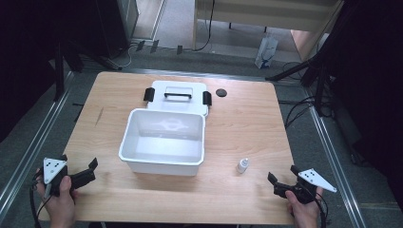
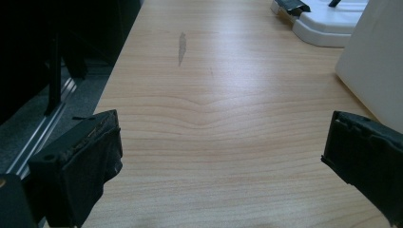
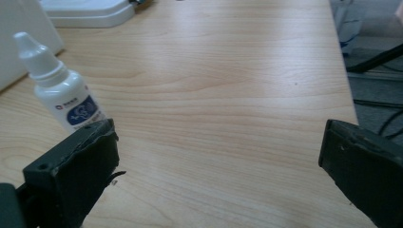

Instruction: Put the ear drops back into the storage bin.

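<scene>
An open white plastic box stands empty at the middle of the wooden table, and its side shows at the edge of the left gripper view as a white wall, the box. Its white lid, with a black handle and black clips, lies flat behind it. A small white dropper bottle stands upright to the right of the box; in the right gripper view the bottle is just beyond my left jaw. My left gripper is open at the front left corner. My right gripper is open at the front right, holding nothing.
A small black round cap lies on the table to the right of the lid. A grey streak marks the wood at the left. Metal rails and dark stands flank the table; a white bag stands on the floor behind.
</scene>
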{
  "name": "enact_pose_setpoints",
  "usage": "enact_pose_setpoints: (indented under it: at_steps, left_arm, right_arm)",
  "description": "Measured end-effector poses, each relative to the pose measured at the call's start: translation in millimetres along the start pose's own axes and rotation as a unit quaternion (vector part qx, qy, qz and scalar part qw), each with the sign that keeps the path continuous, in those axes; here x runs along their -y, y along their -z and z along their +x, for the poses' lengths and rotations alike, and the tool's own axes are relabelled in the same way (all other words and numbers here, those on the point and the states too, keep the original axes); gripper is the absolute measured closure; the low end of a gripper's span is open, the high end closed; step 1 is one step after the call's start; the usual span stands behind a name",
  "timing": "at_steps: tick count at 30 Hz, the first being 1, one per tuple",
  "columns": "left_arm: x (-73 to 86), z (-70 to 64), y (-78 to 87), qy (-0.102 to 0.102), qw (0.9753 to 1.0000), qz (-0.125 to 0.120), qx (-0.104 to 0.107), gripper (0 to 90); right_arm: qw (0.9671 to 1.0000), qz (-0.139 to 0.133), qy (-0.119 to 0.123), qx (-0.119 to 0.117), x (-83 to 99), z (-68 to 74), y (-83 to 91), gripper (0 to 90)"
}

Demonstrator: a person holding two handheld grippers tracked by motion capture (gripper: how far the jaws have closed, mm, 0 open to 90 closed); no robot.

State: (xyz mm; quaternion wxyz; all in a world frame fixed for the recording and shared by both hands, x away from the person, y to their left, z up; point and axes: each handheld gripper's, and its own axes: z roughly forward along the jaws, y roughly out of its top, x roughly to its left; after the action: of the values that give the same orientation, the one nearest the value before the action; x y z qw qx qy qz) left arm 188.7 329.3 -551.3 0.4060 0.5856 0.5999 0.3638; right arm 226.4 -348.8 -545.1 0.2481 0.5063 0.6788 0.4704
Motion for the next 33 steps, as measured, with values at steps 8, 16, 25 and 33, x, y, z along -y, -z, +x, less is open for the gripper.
enact_pose_setpoints:
  at_steps: [8,16,25,33]
  left_arm:
    - [0.2,-2.1,0.6,-0.007,1.0,-0.001,-0.006,0.0]
    - [-0.6,-1.8,-1.6,-0.001,0.9999,0.005,-0.013,0.0]
    - [-1.8,-5.5,-4.4,-0.014,0.9976,-0.001,-0.068,0.0]
    - [-2.5,-8.9,-6.6,-0.035,0.998,0.011,-0.052,0.0]
  right_arm:
    - [0.9997,0.022,-0.007,-0.012,-9.6,-2.9,7.7,14.4]
    - [0.9938,0.097,0.052,-0.015,-33.7,12.7,4.1,17.6]
    - [0.9693,0.212,0.122,-0.027,-64.1,38.2,-14.6,20.0]
    - [0.9398,0.304,0.155,-0.016,-83.3,52.5,-29.8,25.3]
